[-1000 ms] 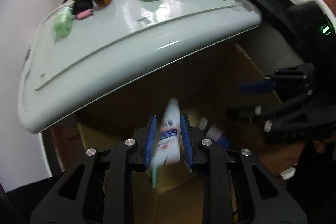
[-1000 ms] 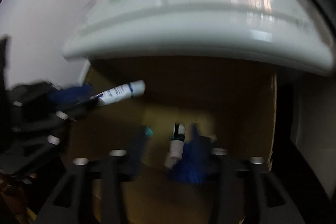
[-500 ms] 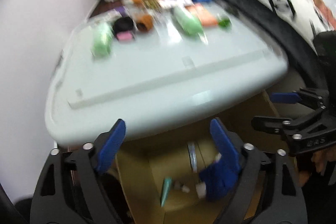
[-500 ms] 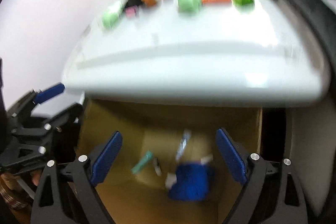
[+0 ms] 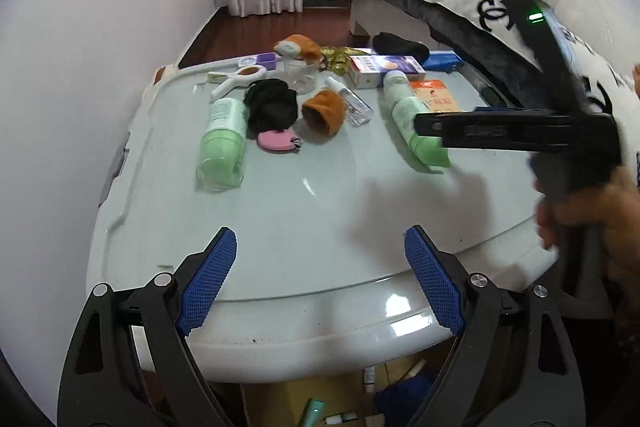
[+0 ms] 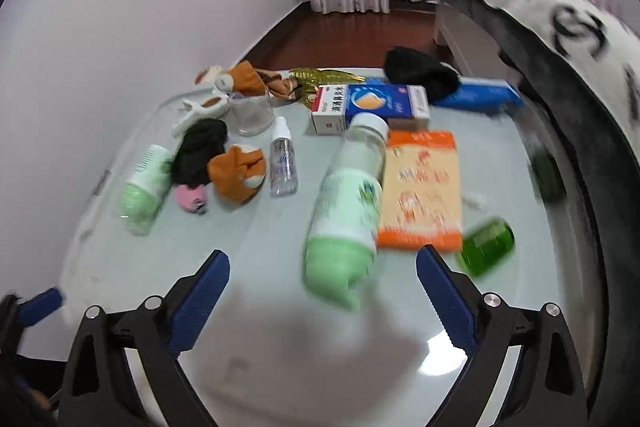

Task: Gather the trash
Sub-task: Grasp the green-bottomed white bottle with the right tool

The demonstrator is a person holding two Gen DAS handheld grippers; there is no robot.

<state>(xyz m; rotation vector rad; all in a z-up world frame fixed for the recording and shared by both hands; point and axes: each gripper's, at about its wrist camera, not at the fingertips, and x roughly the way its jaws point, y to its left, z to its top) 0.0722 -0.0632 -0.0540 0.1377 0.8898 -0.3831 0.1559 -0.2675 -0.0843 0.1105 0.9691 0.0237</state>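
With both the left tongs (image 5: pixel 316 283) and right tongs (image 6: pixel 322 301) held wide and empty above the desk (image 5: pixel 320 211), a fresh pick is judged due, the near green bottle (image 6: pixel 344 215) needing to be straddled.

Worktop clutter above an open box

On the worktop (image 6: pixel 280 379), a bottle (image 6: pixel 344 211) lies just left of a flat packet (image 6: pixel 420 187), with a carton (image 6: pixel 372 107) behind both. Further left sit a small vial (image 6: pixel 283 163), a sock (image 6: pixel 238 171) and a second bottle (image 6: pixel 144 187). Below the worktop's near edge, a cardboard box (image 5: pixel 280 403) holds tubes (image 5: pixel 312 411). A bed (image 5: pixel 460 3) stands to the right.
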